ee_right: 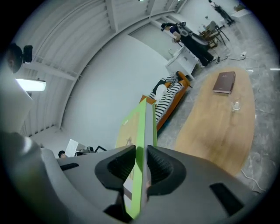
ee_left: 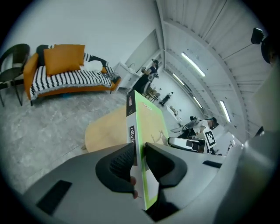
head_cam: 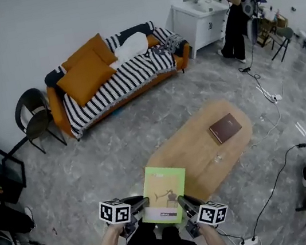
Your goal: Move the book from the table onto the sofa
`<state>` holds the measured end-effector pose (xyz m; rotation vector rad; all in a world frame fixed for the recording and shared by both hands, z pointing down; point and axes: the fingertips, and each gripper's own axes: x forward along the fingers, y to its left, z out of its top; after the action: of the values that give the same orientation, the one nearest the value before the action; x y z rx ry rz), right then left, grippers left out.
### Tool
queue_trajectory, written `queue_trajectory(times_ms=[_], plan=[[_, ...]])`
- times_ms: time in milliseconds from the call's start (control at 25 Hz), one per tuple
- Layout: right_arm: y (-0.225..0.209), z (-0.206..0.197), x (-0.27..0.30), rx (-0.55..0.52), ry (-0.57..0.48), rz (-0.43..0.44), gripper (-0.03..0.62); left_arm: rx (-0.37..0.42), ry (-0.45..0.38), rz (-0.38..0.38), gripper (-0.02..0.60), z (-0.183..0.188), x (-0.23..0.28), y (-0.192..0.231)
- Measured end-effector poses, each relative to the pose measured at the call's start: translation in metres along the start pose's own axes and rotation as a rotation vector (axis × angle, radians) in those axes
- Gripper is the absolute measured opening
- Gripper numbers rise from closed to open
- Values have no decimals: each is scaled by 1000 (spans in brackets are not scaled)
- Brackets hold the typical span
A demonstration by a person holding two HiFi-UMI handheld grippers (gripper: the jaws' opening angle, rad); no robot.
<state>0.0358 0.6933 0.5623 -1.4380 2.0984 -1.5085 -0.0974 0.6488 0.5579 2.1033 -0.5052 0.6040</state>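
The green book (head_cam: 165,194) was held above the near end of the table (head_cam: 203,145), the left gripper (head_cam: 142,203) and the right gripper (head_cam: 185,203) each with jaws clamped on one side edge; a brown book (head_cam: 225,128) lay farther along the table; bare floor lay between table and sofa (head_cam: 112,85); a small clear thing (head_cam: 219,158) near the brown book was too small to identify.

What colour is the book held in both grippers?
The book is light green, with a pale band near its lower edge; clearest in the head view.
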Motion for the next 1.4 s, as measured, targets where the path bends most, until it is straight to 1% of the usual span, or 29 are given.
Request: queue_trajectory(times_ms=[160, 280, 400, 520, 760, 880, 1080, 1240, 1400], plan=[[30, -15, 44, -34, 74, 36, 101, -74, -68, 43, 91, -4, -41, 35], [49, -24, 76, -47, 114, 51, 101, -102, -102, 65, 91, -1, -67, 63], [67, -27, 112, -56, 132, 60, 101, -104, -126, 79, 91, 12, -90, 94], [87, -29, 147, -66, 138, 59, 100, -103, -145, 68, 91, 29, -114, 123], [122, -19, 213, -90, 130, 46, 94, -55, -146, 54, 86, 70, -148, 176], [135, -9, 238, -111, 120, 47, 92, -47, -154, 40, 84, 88, -159, 194], [148, 11, 268, -128, 116, 45, 91, -42, -173, 27, 83, 120, -168, 214], [146, 29, 293, -135, 116, 44, 89, -41, -180, 23, 83, 143, -163, 232], [140, 59, 323, -144, 119, 45, 89, -50, -179, 17, 83, 178, -151, 252]])
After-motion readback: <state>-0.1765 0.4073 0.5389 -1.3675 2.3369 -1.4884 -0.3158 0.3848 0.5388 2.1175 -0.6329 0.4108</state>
